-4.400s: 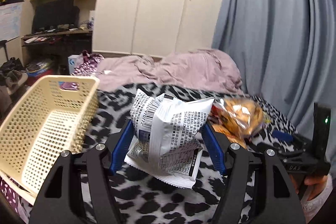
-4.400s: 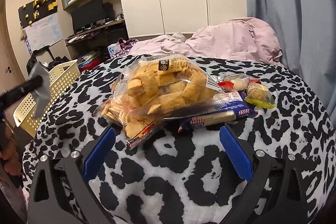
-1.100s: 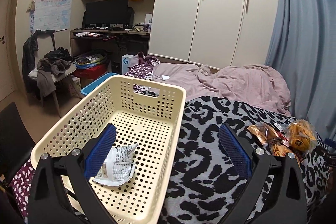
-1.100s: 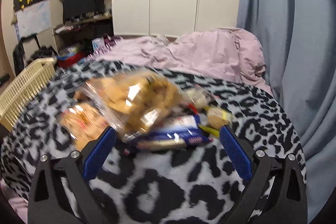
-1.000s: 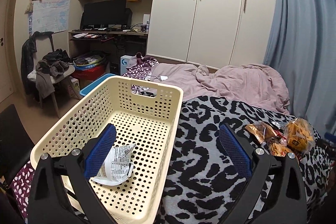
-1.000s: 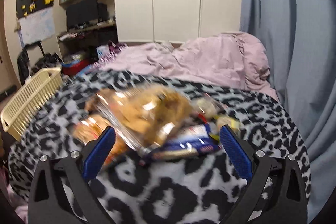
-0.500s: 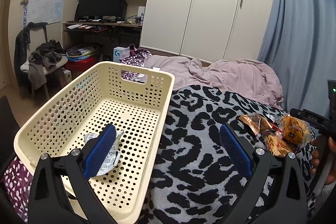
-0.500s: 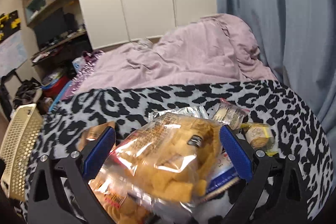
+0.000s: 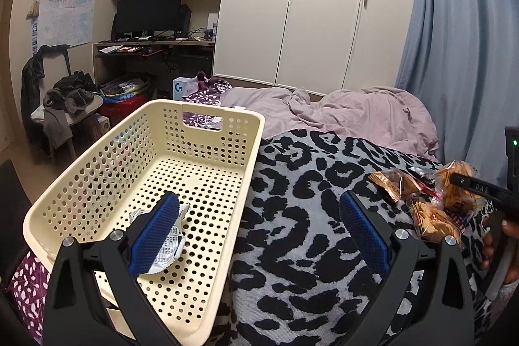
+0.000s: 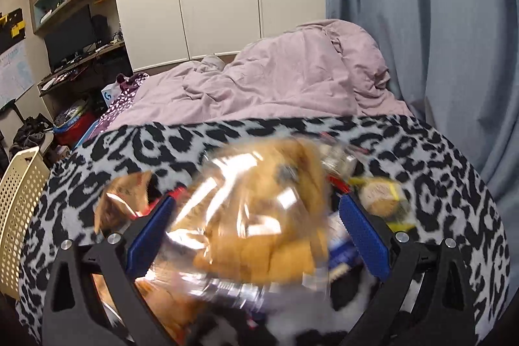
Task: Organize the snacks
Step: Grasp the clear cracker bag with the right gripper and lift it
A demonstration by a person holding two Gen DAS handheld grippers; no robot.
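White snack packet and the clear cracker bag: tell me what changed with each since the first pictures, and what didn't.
The left hand-held gripper let go of the white snack packet; it now lies in the cream basket, and that gripper is open. The right hand-held gripper moved in around the clear cracker bag, jaws still wide. The other snacks stayed on the leopard-print blanket.

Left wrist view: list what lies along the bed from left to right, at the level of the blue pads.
White snack packet in the cream basket → bare leopard-print blanket → pile of orange snack bags → right gripper.
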